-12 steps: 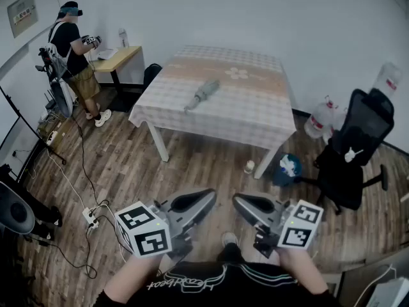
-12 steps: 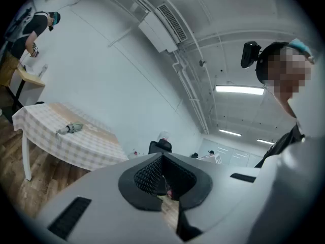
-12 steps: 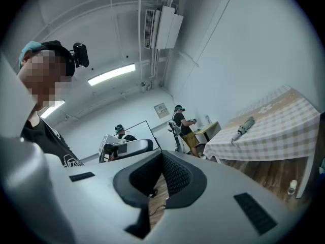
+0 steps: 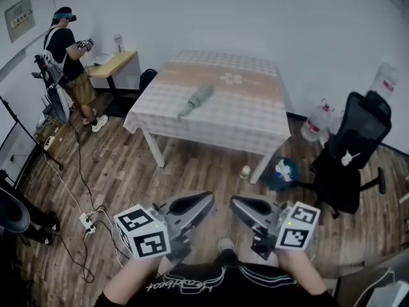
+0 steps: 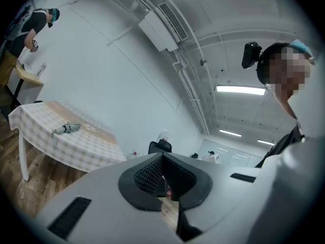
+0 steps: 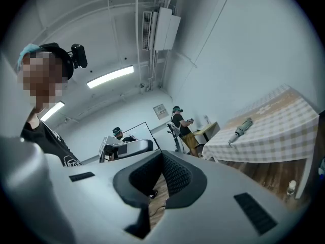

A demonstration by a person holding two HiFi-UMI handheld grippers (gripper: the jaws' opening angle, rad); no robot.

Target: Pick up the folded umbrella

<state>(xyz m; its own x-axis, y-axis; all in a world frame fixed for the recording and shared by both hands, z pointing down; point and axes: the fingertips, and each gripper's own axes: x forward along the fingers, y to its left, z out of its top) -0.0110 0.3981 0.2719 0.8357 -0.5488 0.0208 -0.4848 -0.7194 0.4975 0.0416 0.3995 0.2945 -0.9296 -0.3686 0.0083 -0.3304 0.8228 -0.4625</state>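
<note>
The folded grey umbrella lies on the checked tablecloth of the table across the room. It shows small in the left gripper view and in the right gripper view. My left gripper and right gripper are held side by side low in the head view, over the wooden floor and far short of the table. Both point level, tips angled towards each other. Each has its jaws together with nothing between them.
A person stands by a small desk at the far left. A black office chair and large water bottles stand right of the table. A small bottle, a blue bag and floor cables lie between.
In the head view the table and umbrella have slid slightly left and down. Both grippers stay shut and keep their places in the view.
</note>
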